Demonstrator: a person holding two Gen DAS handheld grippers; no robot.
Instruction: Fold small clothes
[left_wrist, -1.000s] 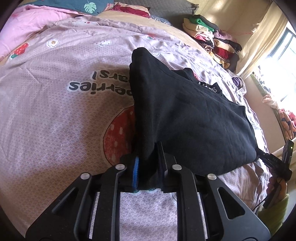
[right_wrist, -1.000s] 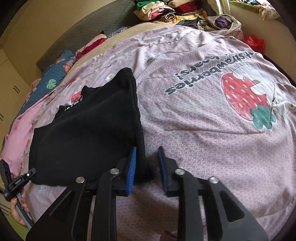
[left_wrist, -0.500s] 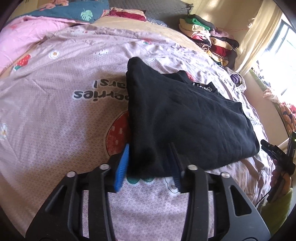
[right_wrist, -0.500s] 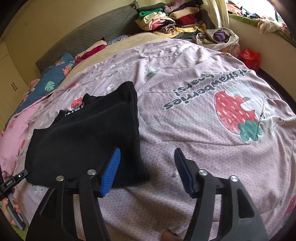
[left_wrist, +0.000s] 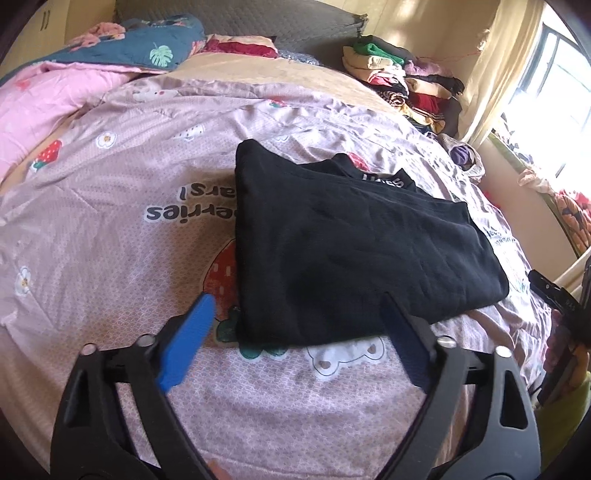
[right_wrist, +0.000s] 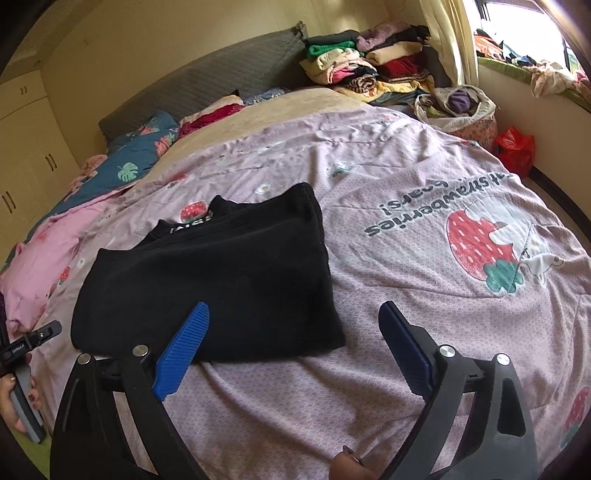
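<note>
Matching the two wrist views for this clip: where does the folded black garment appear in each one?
Left wrist: the black garment fills the centre and right, lying flat just beyond the open left gripper.
Right wrist: the black garment lies left of centre, its near edge behind the left finger of the open right gripper.
Shared landmark: the pile of folded clothes at the far end of the bed.

One second ago the left gripper (left_wrist: 297, 308) was closed on the edge of the black garment (left_wrist: 354, 251) and held it up. Now its jaws are wide apart and the garment lies flat on the bed. The right gripper (right_wrist: 293, 317) has also opened wider and moved back.
</note>
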